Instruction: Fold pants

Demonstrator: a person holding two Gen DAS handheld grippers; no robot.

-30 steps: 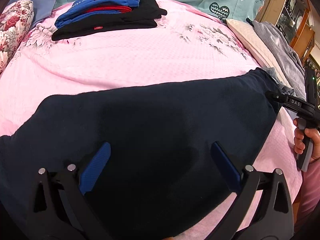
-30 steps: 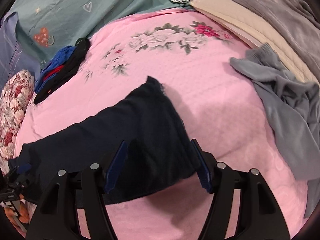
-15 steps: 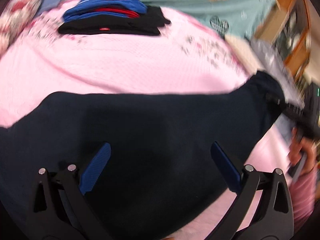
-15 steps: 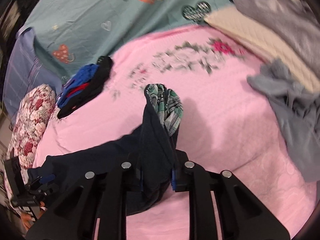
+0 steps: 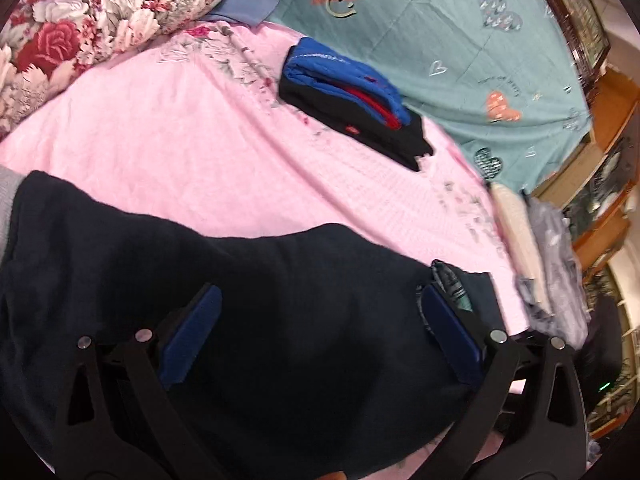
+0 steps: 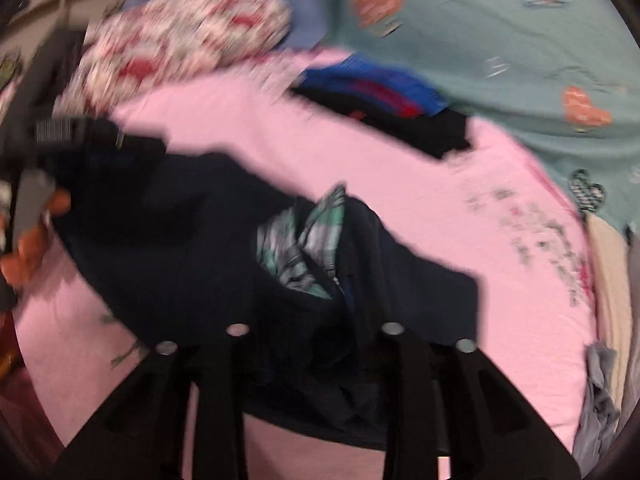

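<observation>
Dark navy pants [image 5: 256, 304] lie across the pink bedspread [image 5: 168, 144]. My left gripper [image 5: 320, 332] is open, its blue pads [image 5: 192, 332] spread wide just above the cloth. My right gripper [image 6: 316, 320] is shut on the pants' waistband end [image 6: 344, 272], bunched between the fingers, with the green plaid lining [image 6: 304, 240] showing. That view is blurred. The lifted end with the lining also shows in the left wrist view [image 5: 452, 284], right by my left gripper's right pad.
A folded stack of blue, red and black clothes [image 5: 352, 100] sits further up the bed. A floral pillow [image 5: 92, 28] lies at the far left, a teal quilt [image 5: 460, 40] at the back. Grey and cream clothes [image 5: 548, 248] are heaped at the right edge.
My right gripper shut on the pants' end and carried it left over the leg, toward my left gripper. My left gripper stayed open and swung its view toward the head of the bed.
</observation>
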